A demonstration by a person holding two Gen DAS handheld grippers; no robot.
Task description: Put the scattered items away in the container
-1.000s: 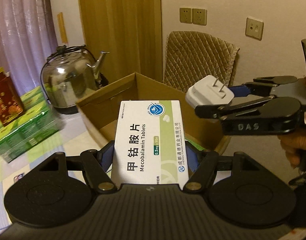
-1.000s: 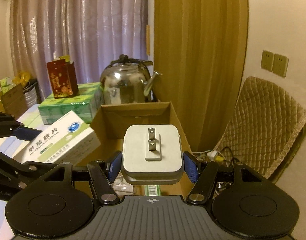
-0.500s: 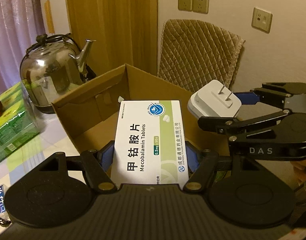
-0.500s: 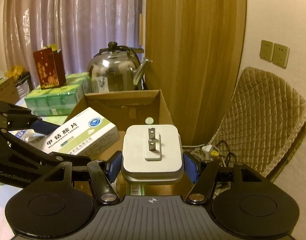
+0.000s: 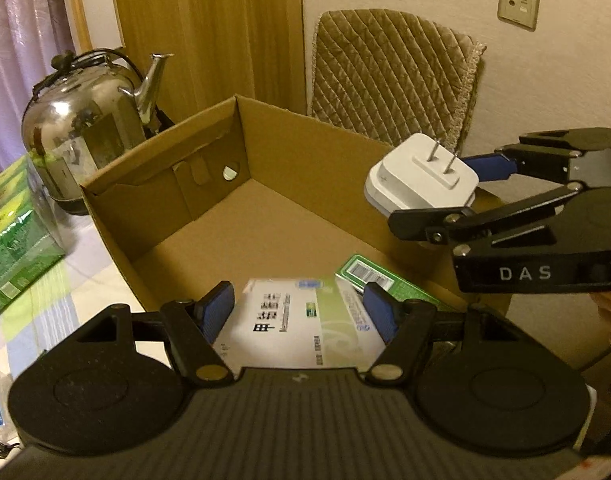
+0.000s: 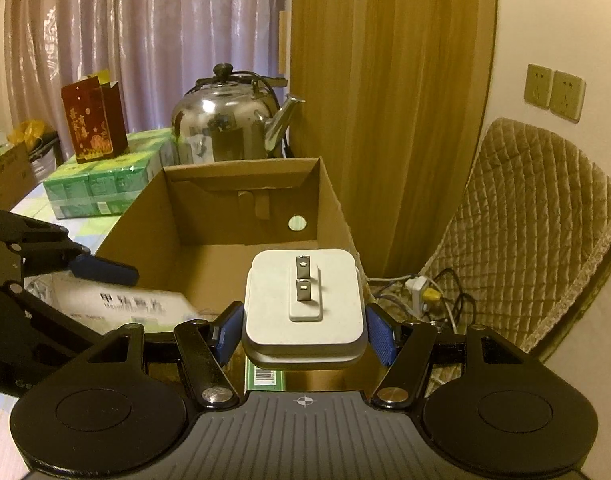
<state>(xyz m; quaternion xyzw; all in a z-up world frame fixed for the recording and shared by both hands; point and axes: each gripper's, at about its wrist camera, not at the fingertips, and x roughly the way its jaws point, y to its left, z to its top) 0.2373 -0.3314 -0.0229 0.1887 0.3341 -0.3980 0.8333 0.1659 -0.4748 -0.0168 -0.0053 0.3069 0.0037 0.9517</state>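
Observation:
An open cardboard carton [image 5: 165,184] stands on the table's edge. The white and green tablet box [image 5: 301,320] is blurred and lies flat, low between the blue pads of my left gripper [image 5: 298,312], which is open above the carton's near end. From the right wrist view the tablet box [image 6: 121,304] sits below the left gripper's finger [image 6: 101,268]. My right gripper [image 6: 303,328] is shut on a white plug adapter [image 6: 303,300], prongs up, held over the carton's right rim [image 5: 421,176]. A green box [image 5: 381,276] lies inside the carton.
A steel kettle [image 5: 85,128] stands behind the carton, with green tissue packs [image 5: 9,248] and a red paper bag [image 6: 93,120] to its left. A quilted chair cushion [image 5: 393,76] and a power strip with cables [image 6: 421,292] are to the right, off the table.
The left gripper moved over the carton and let go of the tablet box, which has dropped from upright between the pads. The right gripper moved closer with the adapter still held.

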